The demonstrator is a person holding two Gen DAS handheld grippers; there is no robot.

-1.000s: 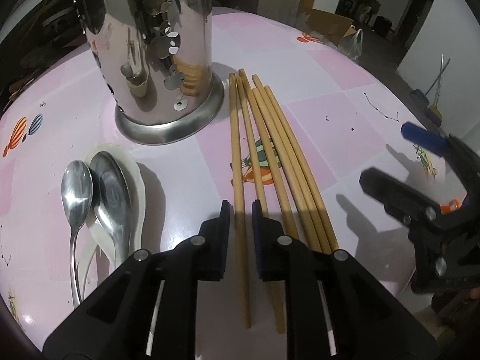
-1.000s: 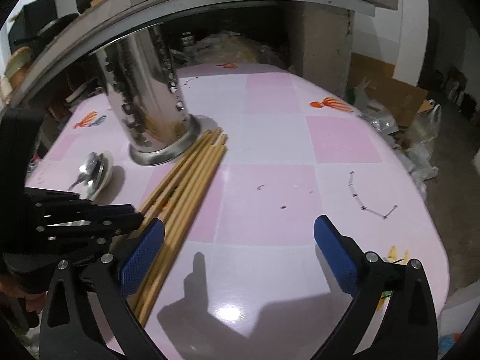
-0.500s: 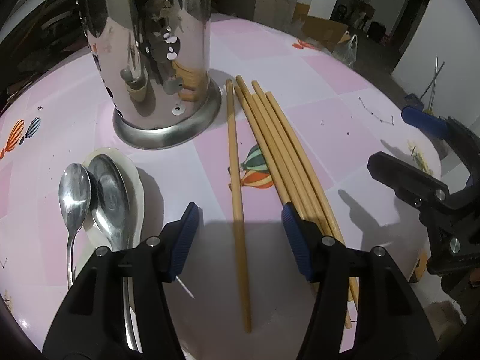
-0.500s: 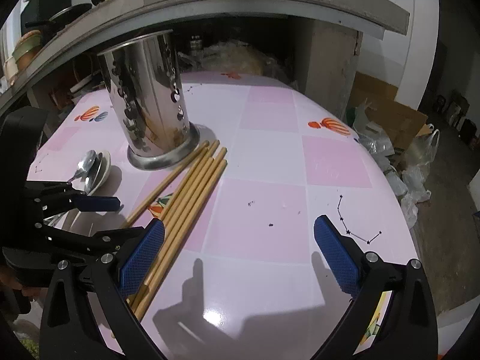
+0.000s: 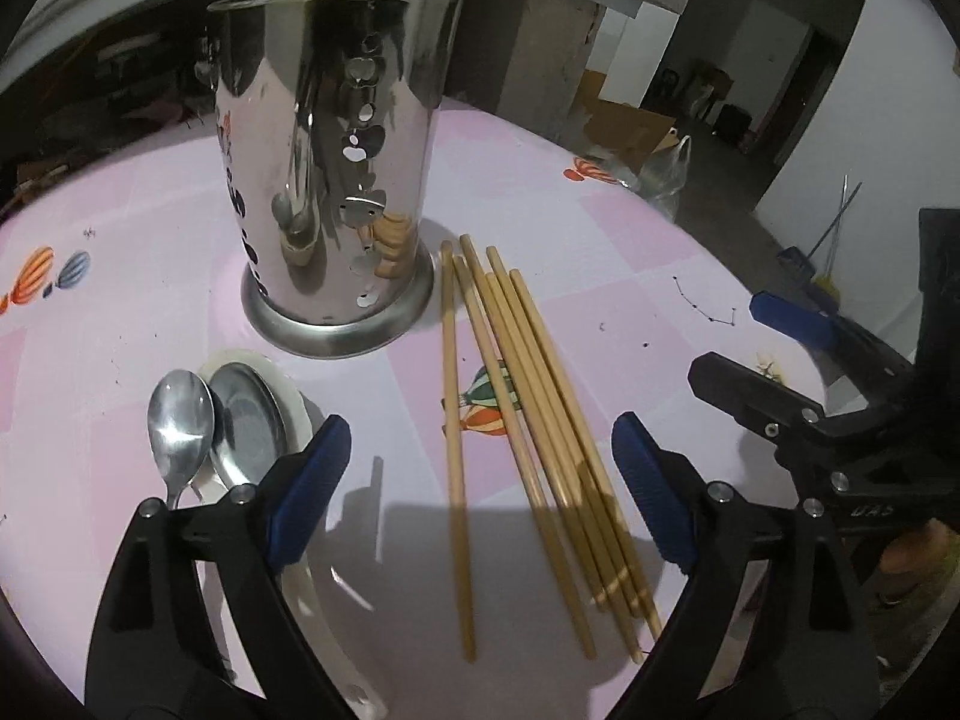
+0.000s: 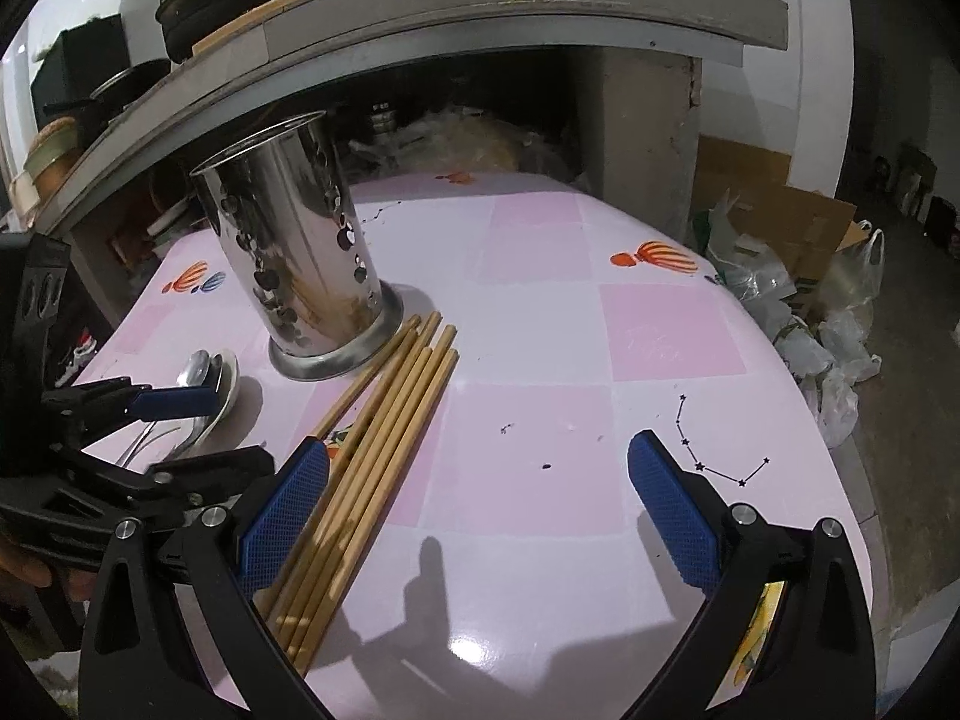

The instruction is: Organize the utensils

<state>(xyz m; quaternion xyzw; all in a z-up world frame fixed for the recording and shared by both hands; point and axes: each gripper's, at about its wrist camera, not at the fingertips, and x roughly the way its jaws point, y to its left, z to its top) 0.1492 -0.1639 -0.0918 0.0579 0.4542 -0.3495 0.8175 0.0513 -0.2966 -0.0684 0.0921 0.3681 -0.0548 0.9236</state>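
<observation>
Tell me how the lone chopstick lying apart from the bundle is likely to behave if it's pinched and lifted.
The lone chopstick looks like a thin, straight wooden rod, so probably stiff and light. Its rounded shaft on the glossy tablecloth suggests it may roll or skid when nudged. Being long and slim, it would likely pivot if pinched near one end.

The pink checked table point(image 5: 630, 252) bears a steel holder point(image 5: 336, 180), chopsticks point(image 5: 528, 420) and spoons point(image 5: 180, 420).

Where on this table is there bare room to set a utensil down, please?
The pink cloth right of the chopsticks is bare out to the table edge. It is crowded on the left: holder, spoons and chopsticks sit close together.
</observation>
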